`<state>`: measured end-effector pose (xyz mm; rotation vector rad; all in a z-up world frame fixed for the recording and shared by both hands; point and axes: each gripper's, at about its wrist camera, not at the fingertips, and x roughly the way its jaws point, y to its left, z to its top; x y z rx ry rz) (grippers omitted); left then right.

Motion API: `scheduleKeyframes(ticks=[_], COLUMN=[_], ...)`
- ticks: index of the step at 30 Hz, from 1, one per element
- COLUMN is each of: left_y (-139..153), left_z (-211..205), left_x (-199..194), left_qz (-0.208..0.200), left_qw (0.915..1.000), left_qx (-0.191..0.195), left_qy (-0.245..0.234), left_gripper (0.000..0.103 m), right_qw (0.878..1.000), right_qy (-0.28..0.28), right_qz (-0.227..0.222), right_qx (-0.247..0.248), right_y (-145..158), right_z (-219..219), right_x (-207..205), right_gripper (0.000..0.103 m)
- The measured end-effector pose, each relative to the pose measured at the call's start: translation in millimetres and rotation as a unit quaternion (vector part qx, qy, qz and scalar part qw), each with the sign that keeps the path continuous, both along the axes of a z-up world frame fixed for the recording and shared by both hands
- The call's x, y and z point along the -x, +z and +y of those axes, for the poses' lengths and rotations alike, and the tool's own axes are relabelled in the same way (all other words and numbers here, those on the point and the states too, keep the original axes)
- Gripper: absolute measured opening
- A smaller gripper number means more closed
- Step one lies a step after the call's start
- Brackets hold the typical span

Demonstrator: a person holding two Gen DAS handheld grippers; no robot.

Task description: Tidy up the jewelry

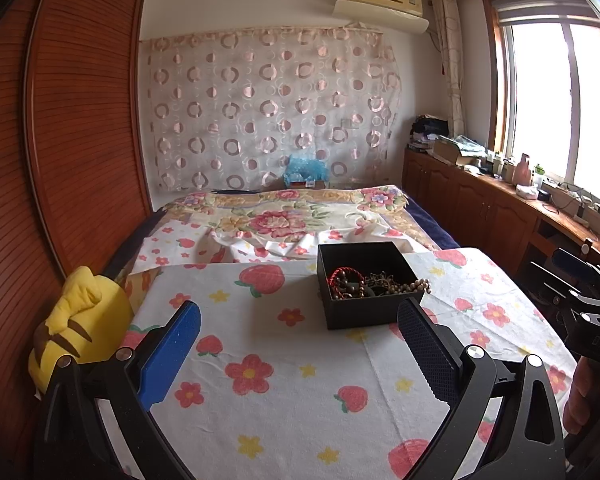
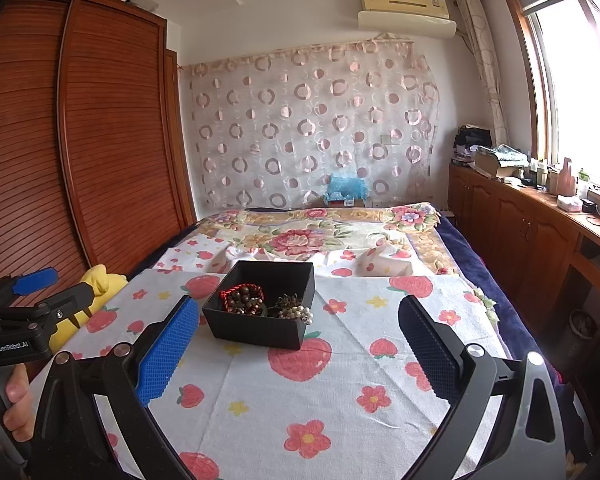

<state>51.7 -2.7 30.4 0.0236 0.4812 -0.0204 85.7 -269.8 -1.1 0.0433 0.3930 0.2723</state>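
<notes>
While the square black cardboard box (image 1: 366, 284) sits open on the strawberry-print white cloth (image 1: 284, 392), a red corded bead bracelet (image 1: 342, 280), brownish chain tangle (image 2: 289, 303) and pearl strand (image 2: 300, 313) lie inside. At six o'clock of it, the left gripper (image 1: 300, 344) and right gripper (image 2: 300, 340) hover empty, fingers spread wide. A yellow plush toy (image 1: 74, 320) lies at nine o'clock.
</notes>
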Motion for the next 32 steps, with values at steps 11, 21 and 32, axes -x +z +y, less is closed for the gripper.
scheduleKeyframes(ticks=[11,21,32], left_y=[-0.7,-0.6,-1.6], left_z=[-0.6,-0.4,-0.2], left_x=[-0.1,0.0,0.0], left_qz=[-0.001,-0.001,-0.002], left_qw=[1.0,1.0,1.0], left_qx=[0.001,0.001,0.001], left_qy=[0.0,-0.001,-0.001], left_gripper=[0.095,0.095,0.095], right_qw=[1.0,1.0,1.0], right_qy=[0.0,0.0,0.0], right_qz=[0.0,0.001,0.002], right_qx=[0.001,0.0,0.0], right_y=[-0.6,0.6,-0.4], right_z=[-0.9,-0.5,-1.5], right_x=[-0.5,-0.6,-1.2], right_gripper=[0.1,0.1,0.1])
